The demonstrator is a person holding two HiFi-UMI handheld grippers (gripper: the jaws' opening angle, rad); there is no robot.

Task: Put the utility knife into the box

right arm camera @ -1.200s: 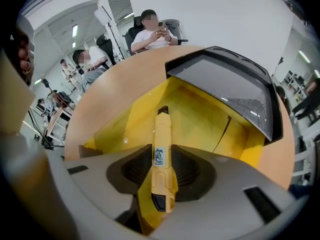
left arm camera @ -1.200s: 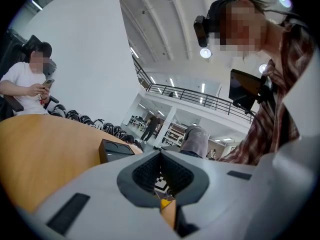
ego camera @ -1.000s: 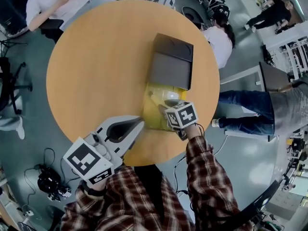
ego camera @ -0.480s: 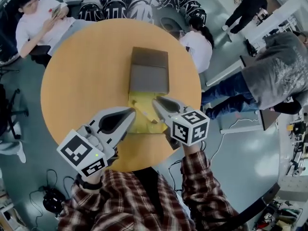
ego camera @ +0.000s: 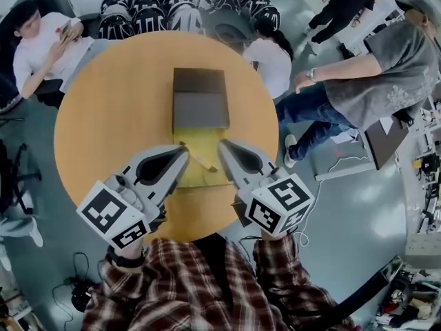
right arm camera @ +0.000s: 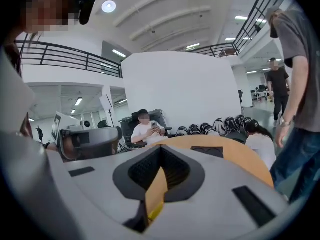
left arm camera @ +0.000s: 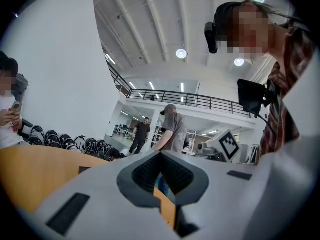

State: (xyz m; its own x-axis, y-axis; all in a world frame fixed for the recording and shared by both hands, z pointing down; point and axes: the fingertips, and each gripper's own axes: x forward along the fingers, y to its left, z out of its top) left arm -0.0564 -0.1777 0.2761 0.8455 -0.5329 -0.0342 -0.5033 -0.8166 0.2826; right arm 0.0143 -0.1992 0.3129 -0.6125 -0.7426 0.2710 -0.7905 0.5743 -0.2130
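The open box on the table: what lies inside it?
The box shows yellow lining and a slim pale thing, probably the utility knife. The left gripper and right gripper cover its near corners.

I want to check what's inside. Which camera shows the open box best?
The head view: it looks down on the box, lid folded back, yellow inside showing. The right gripper view catches mainly the dark lid, nearly edge-on; the left gripper view, barely a sliver of it.

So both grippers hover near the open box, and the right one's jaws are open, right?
No: the right gripper has just closed; its jaws are shut with nothing between them, per the right gripper view. It and the left gripper do hover near the open box.
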